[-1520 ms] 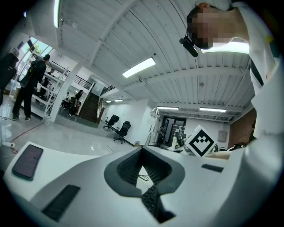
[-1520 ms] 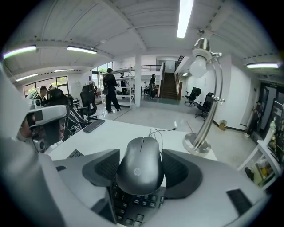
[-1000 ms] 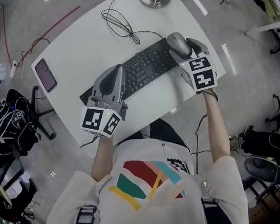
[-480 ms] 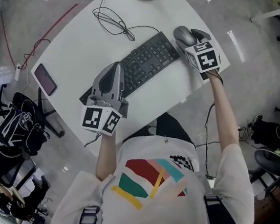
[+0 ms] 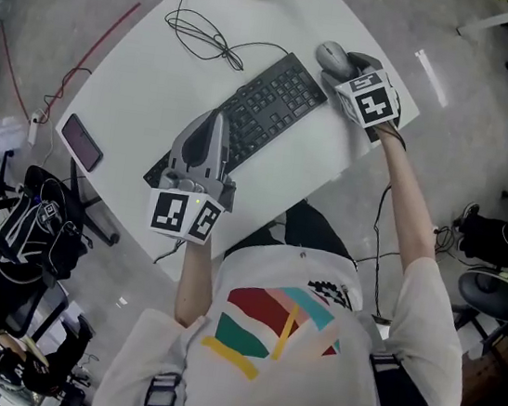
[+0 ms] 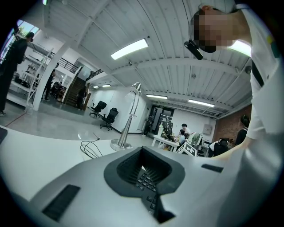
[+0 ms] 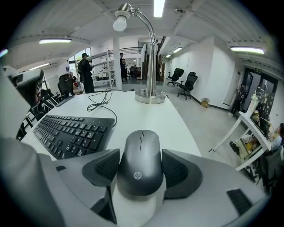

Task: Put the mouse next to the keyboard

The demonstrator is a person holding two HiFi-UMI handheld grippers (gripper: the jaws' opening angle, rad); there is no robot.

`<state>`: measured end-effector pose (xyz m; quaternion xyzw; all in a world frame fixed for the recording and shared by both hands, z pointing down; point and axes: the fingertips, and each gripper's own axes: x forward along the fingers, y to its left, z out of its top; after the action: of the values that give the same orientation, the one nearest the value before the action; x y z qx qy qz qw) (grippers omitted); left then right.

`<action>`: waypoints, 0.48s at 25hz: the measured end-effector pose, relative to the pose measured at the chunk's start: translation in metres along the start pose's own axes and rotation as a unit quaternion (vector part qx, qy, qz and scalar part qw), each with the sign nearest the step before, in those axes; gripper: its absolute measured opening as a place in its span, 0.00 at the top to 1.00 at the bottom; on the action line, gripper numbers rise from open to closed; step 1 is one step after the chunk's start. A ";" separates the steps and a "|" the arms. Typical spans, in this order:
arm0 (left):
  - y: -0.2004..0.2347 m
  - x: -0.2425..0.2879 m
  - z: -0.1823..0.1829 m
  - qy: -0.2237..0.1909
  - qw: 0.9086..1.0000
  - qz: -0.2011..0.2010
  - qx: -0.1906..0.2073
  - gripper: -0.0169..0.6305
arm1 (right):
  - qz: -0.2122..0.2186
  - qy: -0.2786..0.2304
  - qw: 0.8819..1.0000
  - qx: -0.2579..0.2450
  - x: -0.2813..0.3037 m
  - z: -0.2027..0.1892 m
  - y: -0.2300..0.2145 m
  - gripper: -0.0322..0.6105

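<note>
Right gripper (image 7: 142, 170) clamped on the mouse (image 7: 140, 153), just beside the keyboard (image 7: 66, 131).
Its ribbed pads press the rear half of the mouse's flanks, with the button end pointing away. The mouse is near the desk's (image 7: 146, 111) right edge, off the keyboard's right end. It looks light and rigid, and its smooth rounded shell may slip, so a gentle squeeze on the narrow sides seems the sound hold. The left gripper (image 6: 143, 168), jaws together and empty, hovers over the keyboard's left end.
</note>
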<state>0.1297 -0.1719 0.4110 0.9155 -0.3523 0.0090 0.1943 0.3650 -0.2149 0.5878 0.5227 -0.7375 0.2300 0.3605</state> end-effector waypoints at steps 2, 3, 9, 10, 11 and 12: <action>-0.001 -0.002 0.001 0.001 1.000 0.002 0.005 0.91 | 0.000 -0.002 1.000 -0.001 0.000 0.001 0.000 0.47; -0.002 -0.002 0.002 0.002 1.000 0.002 0.009 0.91 | 0.000 -0.004 1.000 -0.001 -0.001 0.001 0.000 0.47; -0.010 -0.005 0.006 -0.005 1.000 -0.006 0.017 0.91 | -0.008 -0.019 0.999 -0.027 -0.002 0.003 -0.002 0.47; -0.010 -0.006 0.007 -0.006 1.000 -0.006 0.018 0.91 | -0.014 -0.023 0.999 -0.040 -0.003 0.005 -0.002 0.47; -0.011 -0.007 0.008 -0.006 1.000 -0.007 0.020 0.91 | -0.021 -0.025 0.998 -0.053 -0.004 0.007 -0.001 0.47; -0.012 -0.008 0.009 -0.008 1.000 -0.007 0.021 0.91 | -0.027 -0.027 0.997 -0.062 -0.006 0.009 -0.001 0.47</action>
<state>0.1304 -0.1619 0.3976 0.9218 -0.3473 0.0082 0.1721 0.3647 -0.2185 0.5776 0.5253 -0.7451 0.1603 0.3783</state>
